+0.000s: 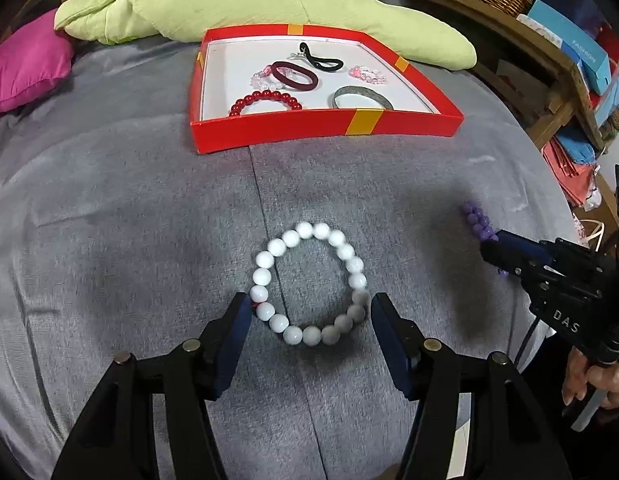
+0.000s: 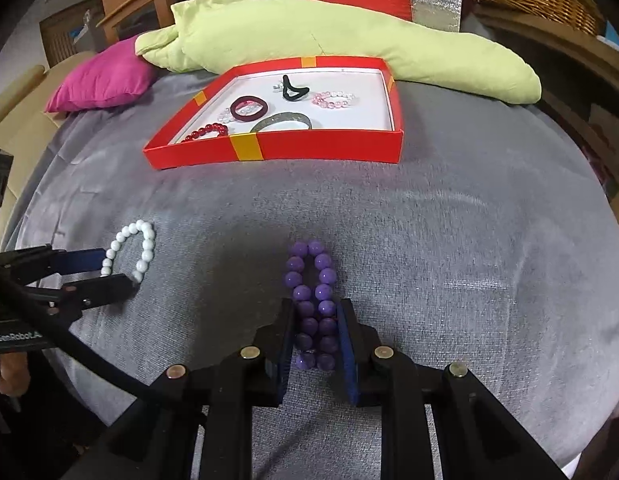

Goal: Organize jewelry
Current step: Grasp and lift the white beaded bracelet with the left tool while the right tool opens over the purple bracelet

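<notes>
Purple round-bead bracelet point(image 2: 314, 309) is pinched flat between the pads of my right hand-held gripper point(image 2: 314, 316), low over the grey cloth cover point(image 2: 449, 240). My left hand-held gripper point(image 1: 309, 312) stands wide around the white round-bead bracelet point(image 1: 309, 282) lying on that cloth, pads not pressing. Beyond sits the shallow red cardboard tray point(image 1: 309, 128) of bracelets.

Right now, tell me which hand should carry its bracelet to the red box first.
Right. The right gripper is already clamped on the purple bracelet; the left gripper only straddles the white bracelet, pads not pressing.
</notes>
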The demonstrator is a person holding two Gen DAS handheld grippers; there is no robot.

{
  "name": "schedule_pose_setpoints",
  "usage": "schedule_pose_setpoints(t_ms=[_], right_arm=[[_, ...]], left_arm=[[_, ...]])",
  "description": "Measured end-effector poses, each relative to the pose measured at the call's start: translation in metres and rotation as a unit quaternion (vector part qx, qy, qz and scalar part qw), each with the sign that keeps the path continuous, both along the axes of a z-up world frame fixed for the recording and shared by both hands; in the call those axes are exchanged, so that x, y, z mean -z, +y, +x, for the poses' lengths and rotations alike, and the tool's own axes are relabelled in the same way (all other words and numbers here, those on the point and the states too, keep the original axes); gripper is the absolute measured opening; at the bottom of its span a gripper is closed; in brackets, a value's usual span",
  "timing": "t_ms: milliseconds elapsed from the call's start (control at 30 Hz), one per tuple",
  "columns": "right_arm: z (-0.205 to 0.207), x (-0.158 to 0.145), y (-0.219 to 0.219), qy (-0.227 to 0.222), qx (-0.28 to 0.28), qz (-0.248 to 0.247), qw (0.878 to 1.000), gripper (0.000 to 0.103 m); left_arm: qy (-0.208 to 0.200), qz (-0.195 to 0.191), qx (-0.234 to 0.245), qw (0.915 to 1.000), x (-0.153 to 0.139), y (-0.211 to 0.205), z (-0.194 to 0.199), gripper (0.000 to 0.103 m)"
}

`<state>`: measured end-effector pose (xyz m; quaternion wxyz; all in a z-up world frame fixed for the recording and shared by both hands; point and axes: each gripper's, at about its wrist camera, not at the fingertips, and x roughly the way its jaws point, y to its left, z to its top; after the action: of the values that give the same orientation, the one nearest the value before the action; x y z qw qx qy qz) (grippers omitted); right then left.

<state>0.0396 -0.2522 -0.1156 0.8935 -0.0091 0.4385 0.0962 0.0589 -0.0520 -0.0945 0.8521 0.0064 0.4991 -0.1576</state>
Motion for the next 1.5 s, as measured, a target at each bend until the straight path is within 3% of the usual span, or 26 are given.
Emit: schedule_pose_setpoints(t_ms=[133, 367, 500, 1167, 1267, 1333, 1400, 1500], right_arm=[[0.000, 0.000, -0.001, 0.003, 0.002, 0.006, 1.000, 0.023], [-0.001, 0.000, -0.002, 0.002, 0.001, 0.008, 1.000, 0.023], [-0.004, 0.000, -0.001, -0.004, -0.002, 0.001, 1.000, 0.023], [-0.015, -0.033, -0.007, -0.064, -0.021, 0.076, 0.995, 0.023], [-0.011, -0.028, -0.005, -0.041, -0.023, 0.078, 0.996, 0.023], [-0.007, -0.022, -0.003, -0.013, -0.024, 0.081, 0.996, 0.030], [-0.005, -0.019, -0.002, -0.002, -0.020, 0.070, 0.997, 0.068], [-0.011, -0.023, 0.003, -0.026, -0.030, 0.068, 0.997, 0.073]], left_arm=[[-0.010, 0.010, -0.001, 0.9999, 0.001, -0.005, 0.002, 0.059], [-0.030, 0.037, -0.012, 0.9988, 0.002, -0.008, 0.006, 0.023], [-0.026, 0.024, -0.026, 0.9990, 0.002, -0.003, 0.008, 0.015], [-0.064, 0.005, -0.047, 0.9968, -0.017, 0.009, 0.001, 0.010], [-0.066, 0.011, -0.055, 0.9962, -0.017, 0.011, 0.002, 0.010], [-0.066, 0.014, -0.058, 0.9960, -0.017, 0.011, 0.002, 0.010], [-0.067, 0.014, -0.060, 0.9958, -0.018, 0.012, 0.002, 0.010], [-0.071, 0.018, -0.062, 0.9954, -0.020, 0.013, 0.000, 0.010]])
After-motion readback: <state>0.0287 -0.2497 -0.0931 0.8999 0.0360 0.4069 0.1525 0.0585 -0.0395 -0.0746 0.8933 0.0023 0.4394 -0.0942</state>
